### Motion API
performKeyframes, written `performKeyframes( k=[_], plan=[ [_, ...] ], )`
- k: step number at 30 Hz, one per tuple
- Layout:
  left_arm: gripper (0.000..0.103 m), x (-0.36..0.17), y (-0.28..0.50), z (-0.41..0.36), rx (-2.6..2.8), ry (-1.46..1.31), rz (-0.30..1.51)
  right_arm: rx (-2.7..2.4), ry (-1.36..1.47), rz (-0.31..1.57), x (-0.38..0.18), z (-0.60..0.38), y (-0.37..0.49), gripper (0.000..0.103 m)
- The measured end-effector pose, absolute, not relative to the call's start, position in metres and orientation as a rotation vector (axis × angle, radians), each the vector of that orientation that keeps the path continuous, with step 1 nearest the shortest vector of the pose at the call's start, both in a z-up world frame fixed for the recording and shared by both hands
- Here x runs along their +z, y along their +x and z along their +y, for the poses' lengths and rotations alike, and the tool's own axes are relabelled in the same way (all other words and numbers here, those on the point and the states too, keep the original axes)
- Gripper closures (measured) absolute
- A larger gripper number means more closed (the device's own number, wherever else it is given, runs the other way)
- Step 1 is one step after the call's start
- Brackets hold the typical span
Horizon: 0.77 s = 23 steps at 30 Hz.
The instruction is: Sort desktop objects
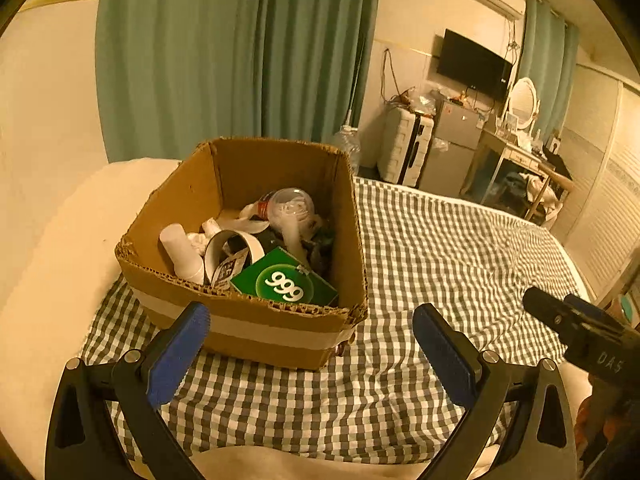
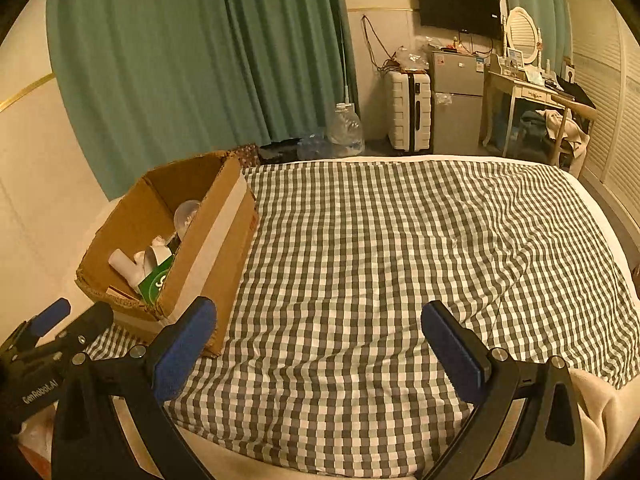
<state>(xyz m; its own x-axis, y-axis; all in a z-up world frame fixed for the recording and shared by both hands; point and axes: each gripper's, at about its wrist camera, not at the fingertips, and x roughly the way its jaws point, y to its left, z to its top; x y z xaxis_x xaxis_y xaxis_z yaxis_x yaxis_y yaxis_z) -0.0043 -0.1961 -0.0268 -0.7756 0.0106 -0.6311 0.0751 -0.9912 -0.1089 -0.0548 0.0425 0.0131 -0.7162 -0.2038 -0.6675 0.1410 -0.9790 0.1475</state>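
Left wrist view shows the left gripper (image 1: 311, 322) with its blue pads wide apart and empty, just before the cardboard box (image 1: 256, 320), where the green box (image 1: 285, 280), the white bottle (image 1: 182, 252) and the clear bottle (image 1: 290, 204) lie gathered together. The right gripper (image 2: 319, 326) is also spread and holds nothing above the checkered cloth (image 2: 400, 240), which looks bare. I judge the sorting is nearly finished, since nothing loose remains outside.

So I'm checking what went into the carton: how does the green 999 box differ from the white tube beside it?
The green 999 box is flat, rectangular and printed with a white logo; the white tube is a plain cylinder. The box leans in the near corner, its face tilted up, while the tube slants against the left wall. Both lie inside the cardboard carton, and neither open tongs touch them.
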Motion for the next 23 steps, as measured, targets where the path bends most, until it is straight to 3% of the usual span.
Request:
performKeyframes(
  k=[23],
  plan=[
    [0.000, -0.032, -0.007, -0.200, -2.908, 1.101, 0.234, -2.735, 1.080, -0.165, 0.011, 0.047, -0.049, 0.000]
  ],
)
